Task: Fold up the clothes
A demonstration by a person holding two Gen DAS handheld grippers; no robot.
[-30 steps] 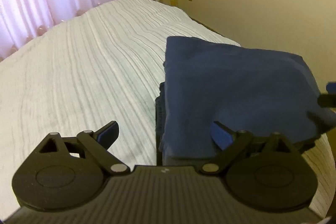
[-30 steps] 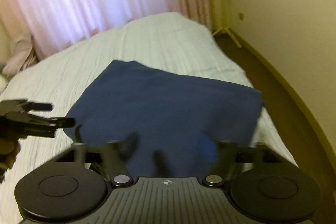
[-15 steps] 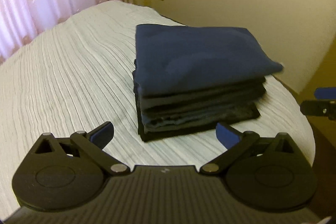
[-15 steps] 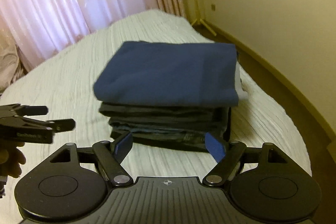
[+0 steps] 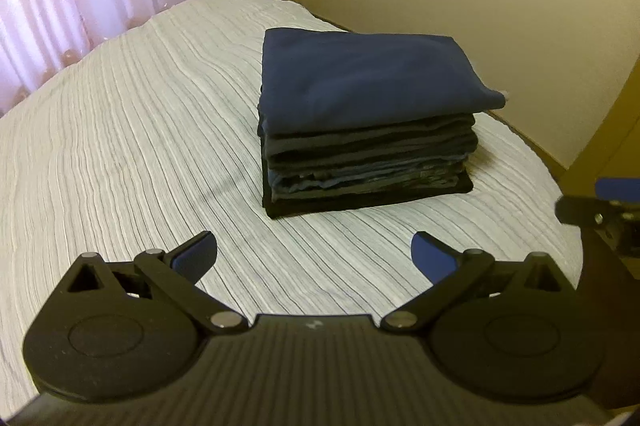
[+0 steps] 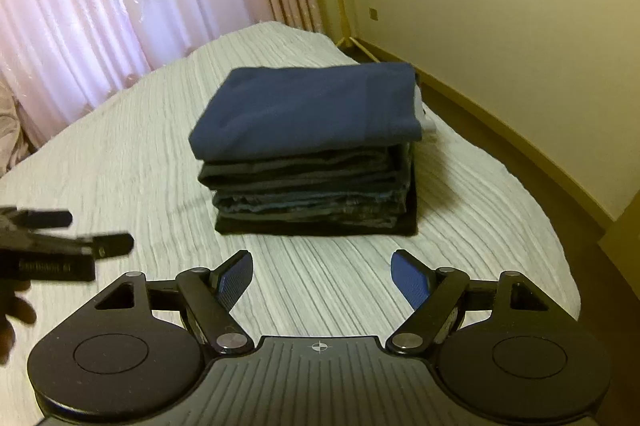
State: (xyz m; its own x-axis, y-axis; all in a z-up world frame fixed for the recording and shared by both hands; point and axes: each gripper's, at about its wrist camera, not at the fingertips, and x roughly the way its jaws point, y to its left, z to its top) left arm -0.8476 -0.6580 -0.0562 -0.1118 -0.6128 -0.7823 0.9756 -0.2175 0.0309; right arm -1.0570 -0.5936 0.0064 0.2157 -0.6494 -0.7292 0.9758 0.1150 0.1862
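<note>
Navy folded cloth [image 5: 360, 74] tops a stack of dark folded clothes [image 5: 368, 166] on the ribbed white bed [image 5: 140, 146], away from both grippers. The left gripper [image 5: 312, 258] fingers stand spread wide with nothing between; the right gripper [image 6: 322, 278] fingers are spread too, empty

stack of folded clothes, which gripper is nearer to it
Roughly equal; neither is clearly nearer. The left gripper sits open, short of the stack of folded clothes, toward its left front corner. The right gripper is open too, short of its front edge.
</note>
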